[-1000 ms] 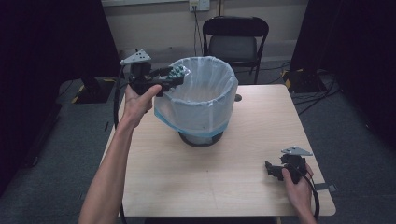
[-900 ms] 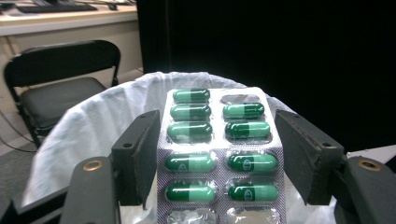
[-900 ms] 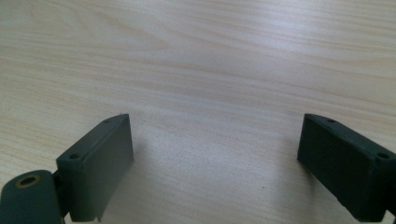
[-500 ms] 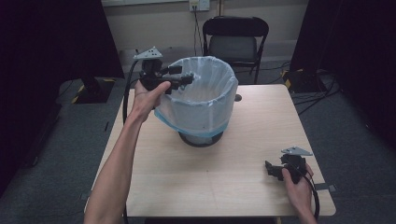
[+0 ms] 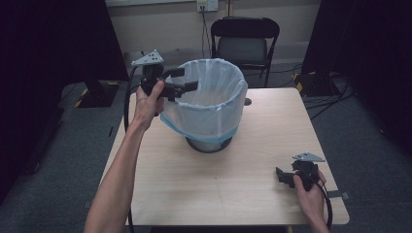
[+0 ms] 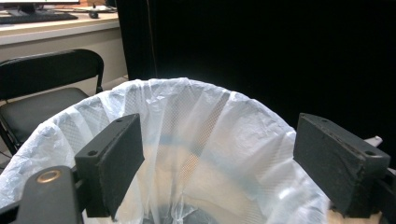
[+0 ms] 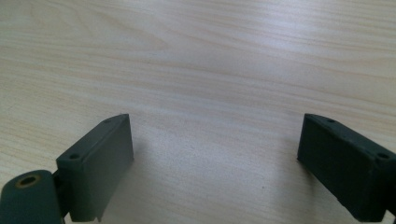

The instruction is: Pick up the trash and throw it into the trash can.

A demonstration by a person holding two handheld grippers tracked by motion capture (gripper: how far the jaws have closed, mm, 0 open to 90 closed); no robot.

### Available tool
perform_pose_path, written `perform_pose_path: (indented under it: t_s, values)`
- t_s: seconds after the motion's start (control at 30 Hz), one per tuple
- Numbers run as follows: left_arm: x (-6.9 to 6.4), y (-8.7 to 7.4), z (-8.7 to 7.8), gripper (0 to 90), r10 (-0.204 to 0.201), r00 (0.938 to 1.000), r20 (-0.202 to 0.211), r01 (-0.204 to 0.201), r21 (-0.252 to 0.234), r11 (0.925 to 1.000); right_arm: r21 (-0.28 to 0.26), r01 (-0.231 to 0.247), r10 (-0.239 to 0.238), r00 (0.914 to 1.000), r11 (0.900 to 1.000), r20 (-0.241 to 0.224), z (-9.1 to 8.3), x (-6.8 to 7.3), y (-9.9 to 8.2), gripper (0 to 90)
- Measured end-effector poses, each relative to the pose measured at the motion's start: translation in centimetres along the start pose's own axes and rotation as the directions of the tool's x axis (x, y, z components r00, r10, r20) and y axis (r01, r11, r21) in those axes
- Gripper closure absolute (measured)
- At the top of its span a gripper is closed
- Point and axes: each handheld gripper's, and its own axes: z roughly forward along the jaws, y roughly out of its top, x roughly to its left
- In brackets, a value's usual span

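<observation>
**Lined bin on the table, both grippers open**

We start with the table [image 5: 160, 194], a pale wooden top that carries everything in the work. Behind it stands a black folding chair [image 5: 243, 46], which we also see past the bin's edge in the left gripper view.

Next in size is the bin [image 5: 210, 141], standing upright on the far half of the table, a little left of centre. A thin white bag [image 5: 214, 104] lines it: the bag's mouth is folded out over the rim and hangs down the outside wall, ending in a pale blue band above the bin's dark base. In the left gripper view we look down into the bag [image 6: 201, 140]. Its crinkled film drops to a dark bottom, and we can make out nothing lying inside it.

The left gripper [image 5: 187, 80] is held at the bin's left rim, jaws pointing across the opening. Its jaws have just been opening and now stand apart; the bag's rim lies between and below them, and the pads press on nothing.

The right gripper [image 5: 282, 175] rests at the table's near right corner, well apart from the bin. Its jaws are spread wide over bare wood, gripping nothing.
</observation>
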Motion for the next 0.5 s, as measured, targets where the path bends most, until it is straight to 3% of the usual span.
perform_pose_path:
  t_s: [0.1,0.2,0.27,0.33,0.5]
  values:
    - [-0.1,-0.2,-0.7,16.1,0.013,0.9982,-0.058,-0.013,0.009,0.9999,0.000,0.000,0.000,1.0000,1.0000,0.000,0.0,0.0,0.0,9.4]
    - [0.5,-0.7,-1.7,16.0,-0.022,0.9991,-0.036,0.021,-0.013,0.9997,0.000,0.000,0.000,1.0000,1.0000,0.000,0.0,0.0,0.0,9.4]
    - [0.7,-0.9,-2.5,16.0,-0.018,0.9980,-0.061,0.017,-0.016,0.9997,0.000,0.000,0.000,1.0000,1.0000,0.000,0.0,0.0,0.0,9.4]
    - [0.6,-1.1,-3.1,15.8,-0.018,0.9980,-0.061,0.017,-0.016,0.9997,0.000,0.000,0.000,1.0000,1.0000,0.000,0.0,0.0,0.0,9.4]
    - [-0.2,-1.6,-4.3,15.7,0.035,0.9940,-0.104,-0.032,0.034,0.9989,0.000,0.000,0.000,1.0000,1.0000,0.000,0.0,0.0,0.0,9.4]
